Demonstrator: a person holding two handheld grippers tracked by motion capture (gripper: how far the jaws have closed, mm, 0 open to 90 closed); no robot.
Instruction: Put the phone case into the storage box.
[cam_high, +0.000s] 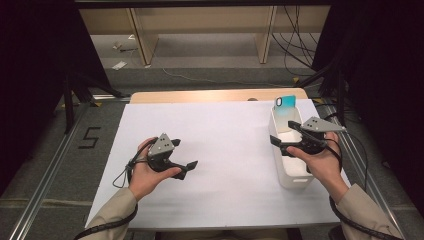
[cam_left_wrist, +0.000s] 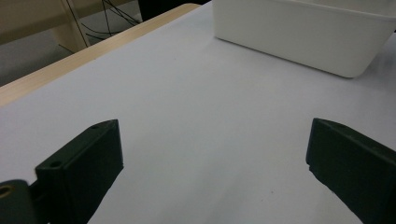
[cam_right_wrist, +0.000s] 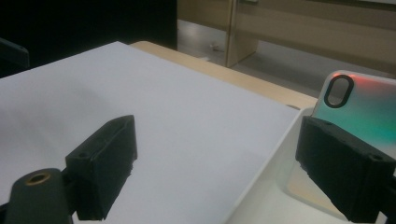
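Observation:
A white rectangular bin (cam_high: 294, 181) stands on the right side of the white-covered table (cam_high: 225, 190). A teal phone case (cam_high: 286, 106) with a camera cutout leans upright inside its far end. My right gripper (cam_high: 284, 133) hovers over the bin's middle, open and empty. In the right gripper view the case (cam_right_wrist: 369, 109) rises just past the right jaw, and the bin's rim (cam_right_wrist: 273, 156) runs between the jaws of the right gripper (cam_right_wrist: 215, 158). My left gripper (cam_high: 184, 154) is open over bare table at the left, holding nothing. The left gripper view has the left gripper (cam_left_wrist: 215, 158) facing the bin's side wall (cam_left_wrist: 303, 37).
The table's wooden far edge (cam_high: 215, 96) shows beyond the white cover. Behind it are wooden shelf legs (cam_high: 142, 40) and loose cables (cam_high: 295, 45) on the floor. Metal rails (cam_high: 55, 160) flank the table on both sides.

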